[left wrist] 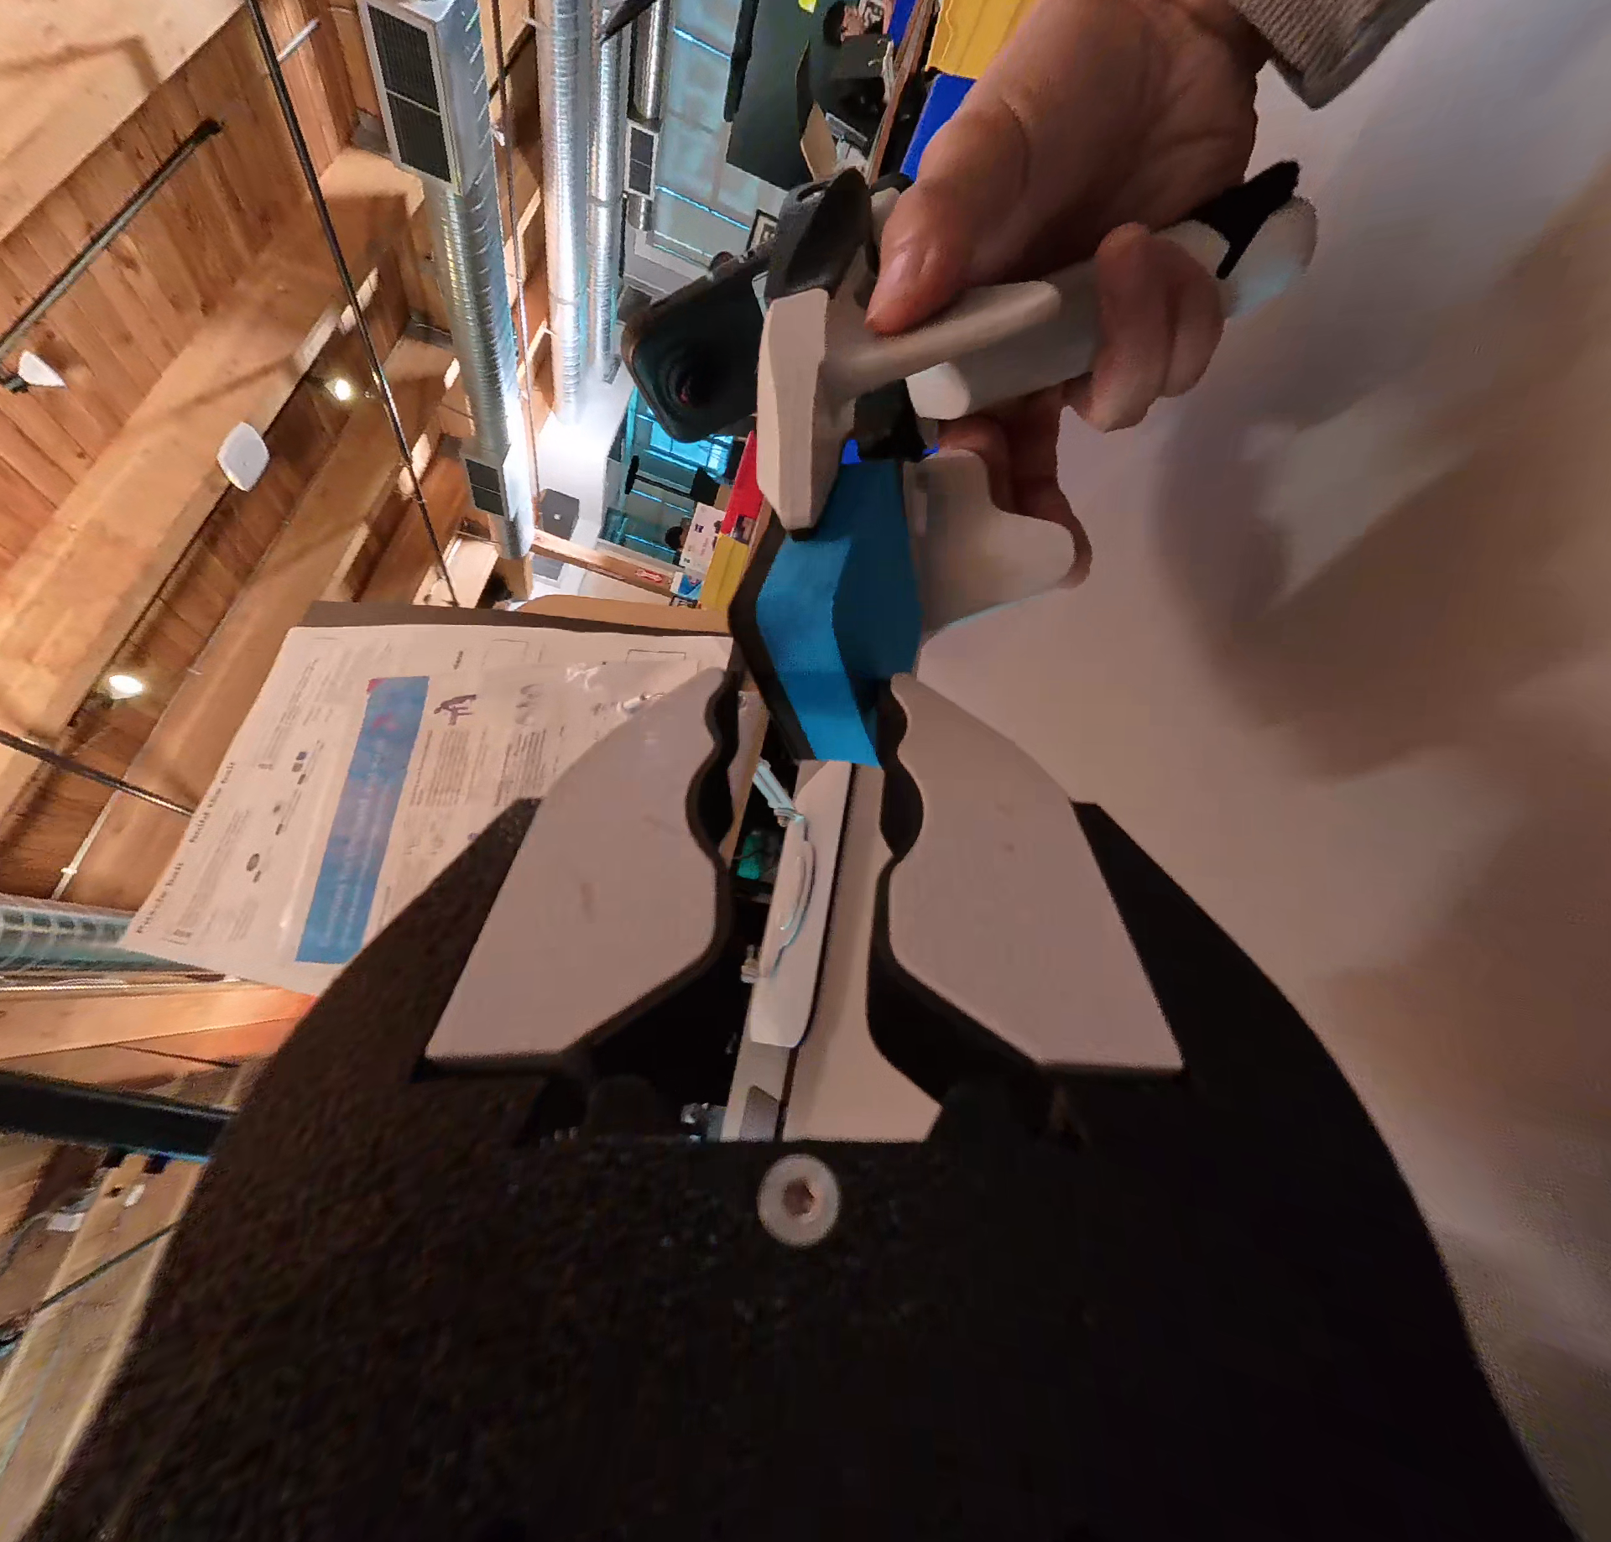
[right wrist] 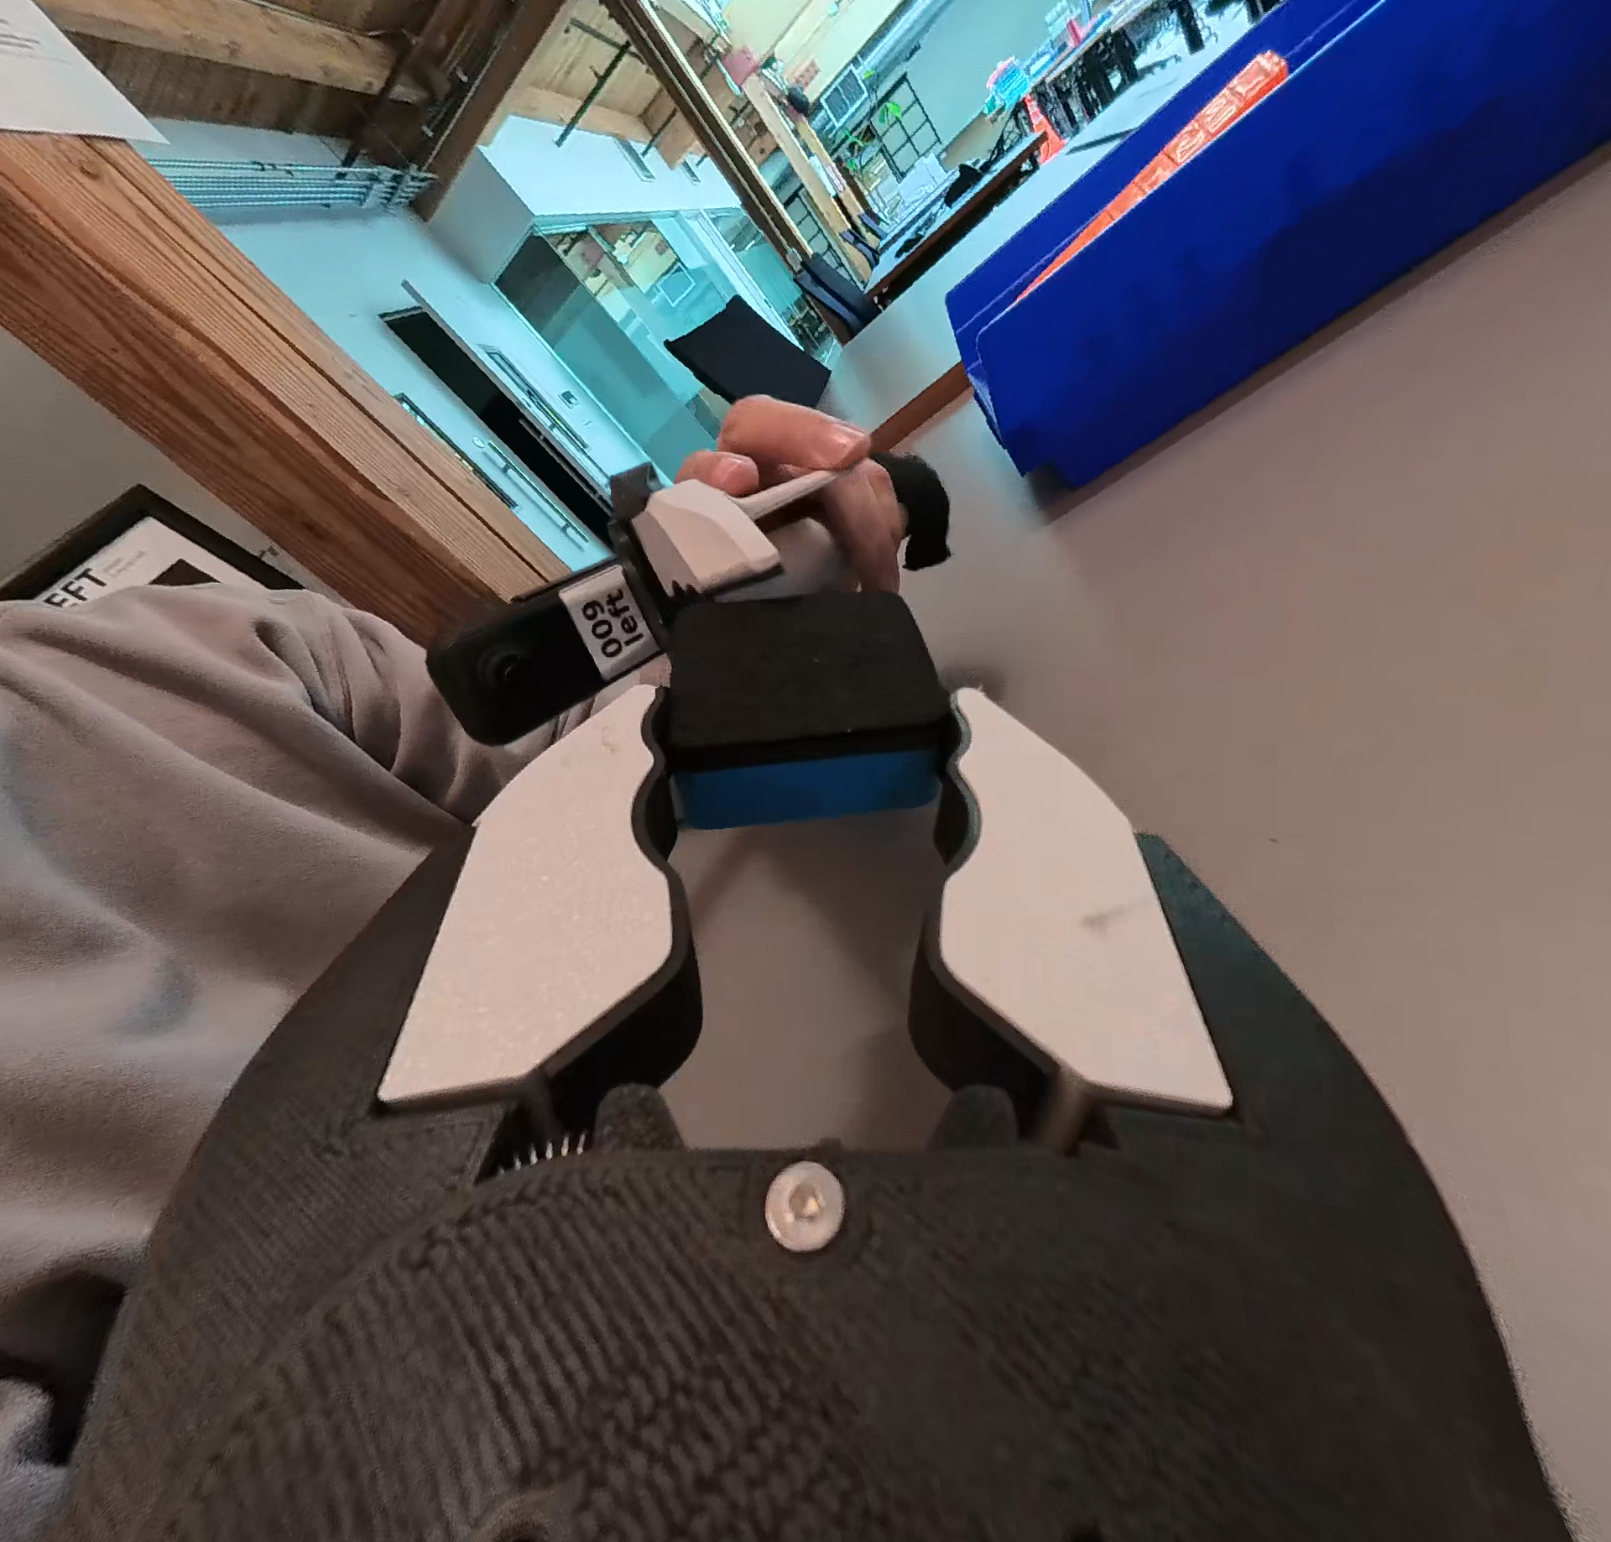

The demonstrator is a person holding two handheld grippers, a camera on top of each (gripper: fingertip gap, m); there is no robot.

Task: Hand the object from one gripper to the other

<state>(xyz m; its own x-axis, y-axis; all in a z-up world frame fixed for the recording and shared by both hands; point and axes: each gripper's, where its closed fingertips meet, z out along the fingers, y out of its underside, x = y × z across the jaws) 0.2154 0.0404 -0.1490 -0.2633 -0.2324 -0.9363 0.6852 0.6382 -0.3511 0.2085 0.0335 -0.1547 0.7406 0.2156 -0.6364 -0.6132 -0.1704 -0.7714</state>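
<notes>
Right gripper (right wrist: 806, 733) first: in its own wrist view the two white fingers are pulled in to a medium gap and clamped on the block (right wrist: 802, 716), a chunky blue pad with a black felt-looking face. The tips pinch the short sides of its near end, black face up toward the camera and the blue layer below it. The block pokes straight out past the tips, up off the pale table (right wrist: 1308, 759). Its far end runs right up to the left gripper (right wrist: 723, 559), which a hand (right wrist: 811, 472) is holding. From the left wrist view, the left gripper (left wrist: 806, 716) has its fingers set fairly narrow, and the block (left wrist: 828, 628) has one end tucked between the tips. It looks pressed against one fingertip, but on the other side I honestly can't tell whether there's a sliver of a gap or contact, so I can't say it's actually squeezing. Beyond that, the right gripper (left wrist: 872, 489) shows up holding the block's other end, with the person's hand (left wrist: 1090, 193) wrapped around the handle. Farther out there's a blue bin (right wrist: 1264, 280) on the table, a grey sleeve (right wrist: 174, 803) off to the side, and a printed sheet (left wrist: 349, 803) behind the left fingers.
</notes>
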